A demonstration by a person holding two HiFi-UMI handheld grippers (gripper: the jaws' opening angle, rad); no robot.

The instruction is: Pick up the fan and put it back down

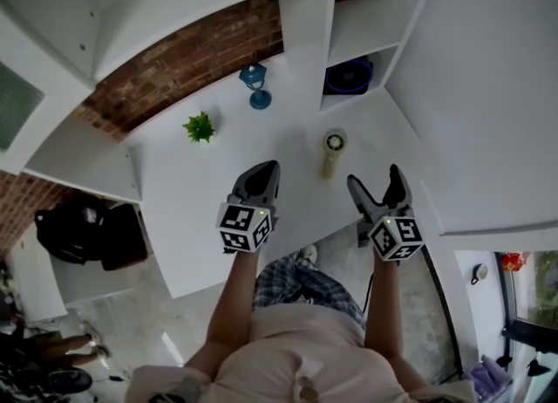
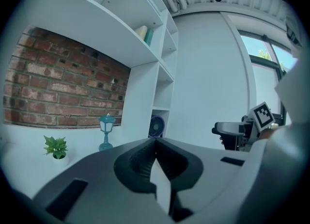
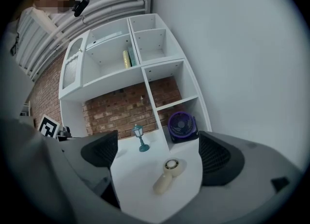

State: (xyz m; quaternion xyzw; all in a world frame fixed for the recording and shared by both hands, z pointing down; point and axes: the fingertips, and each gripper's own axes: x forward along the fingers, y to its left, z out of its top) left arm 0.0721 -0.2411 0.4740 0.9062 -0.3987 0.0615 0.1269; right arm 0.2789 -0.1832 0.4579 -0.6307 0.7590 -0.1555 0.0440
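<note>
Head view: the approach step is in hand and nothing is lifted yet; the cream handheld fan [image 1: 333,153] lies flat on the white desk [image 1: 200,209], head away from the person, just ahead of and between the two grippers, nearer the right gripper [image 1: 375,180]; that gripper stands spread and empty, while the left gripper [image 1: 268,169] is pinched together on nothing; a purple desk fan [image 1: 349,76] sits in the lowest cubby, well beyond.

Left gripper view: jaws meet with nothing between them; the purple desk fan [image 2: 156,127], a blue lantern ornament [image 2: 106,132] and a small potted plant [image 2: 56,146] stand far ahead; the handheld fan is not seen.

Right gripper view: jaws wide apart; the handheld fan [image 3: 167,174] lies framed between them, not touched.

Judgement: the handheld fan is probably the target; next, advance and lower the right gripper, then close across the handle.
</note>
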